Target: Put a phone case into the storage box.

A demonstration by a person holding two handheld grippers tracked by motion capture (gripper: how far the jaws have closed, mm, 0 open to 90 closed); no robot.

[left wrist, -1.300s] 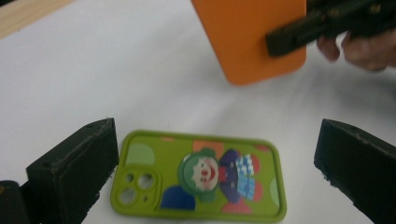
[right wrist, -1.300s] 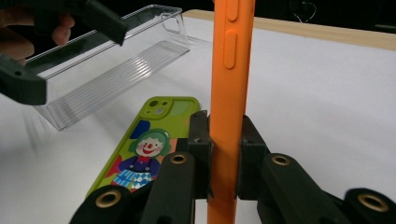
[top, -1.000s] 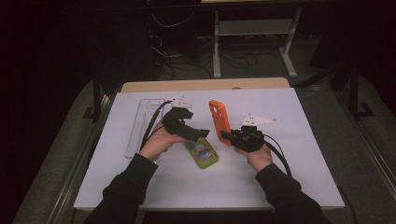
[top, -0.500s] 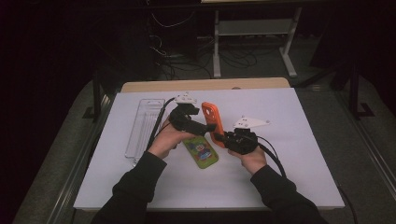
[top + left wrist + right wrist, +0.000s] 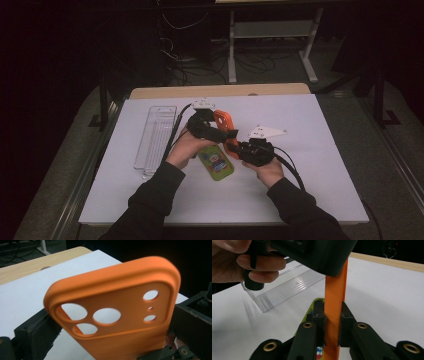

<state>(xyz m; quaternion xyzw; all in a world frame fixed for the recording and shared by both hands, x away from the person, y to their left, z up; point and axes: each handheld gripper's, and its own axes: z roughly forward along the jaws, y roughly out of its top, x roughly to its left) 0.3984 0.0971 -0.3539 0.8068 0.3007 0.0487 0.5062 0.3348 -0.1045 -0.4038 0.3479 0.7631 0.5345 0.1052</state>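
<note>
Right tool [image 5: 234,145] is clamped on the orange phone case [image 5: 226,129], pads pressed flat on both faces of its lower end, jaws nearly closed on the thin wall; in the right gripper view the case [image 5: 334,315] rises straight up out of the pinch, edge-on, so its long axis runs up and away from that tool. Left tool [image 5: 220,134] sits at the case's upper, camera-cutout end, coming in from the opposite side; in the left gripper view the case [image 5: 117,312] stands tilted between the two black jaws, one jaw against its left edge, the other close at the right edge. Looks like a grip across the width, but contact on the right side is partly hidden, so can't tell for sure whether that tool is closed on it. Case is off the desk [image 5: 310,165], held in the air between both tools, just above and beyond the green phone [image 5: 216,161] lying flat below. Phone's long axis runs roughly toward and away from the person, slightly skewed; it lies down and a little to the left of the right tool, directly under the left hand [image 5: 186,150]. Key relation for the next move, judged: case is upright, phone is flat, so the case must be laid over, open side down, and lined up with the phone's axis. Right tool has the sure hold; left tool is nearer the phone. Clear plastic tray [image 5: 154,140] sits well off beyond the left tool, not involved.
</note>
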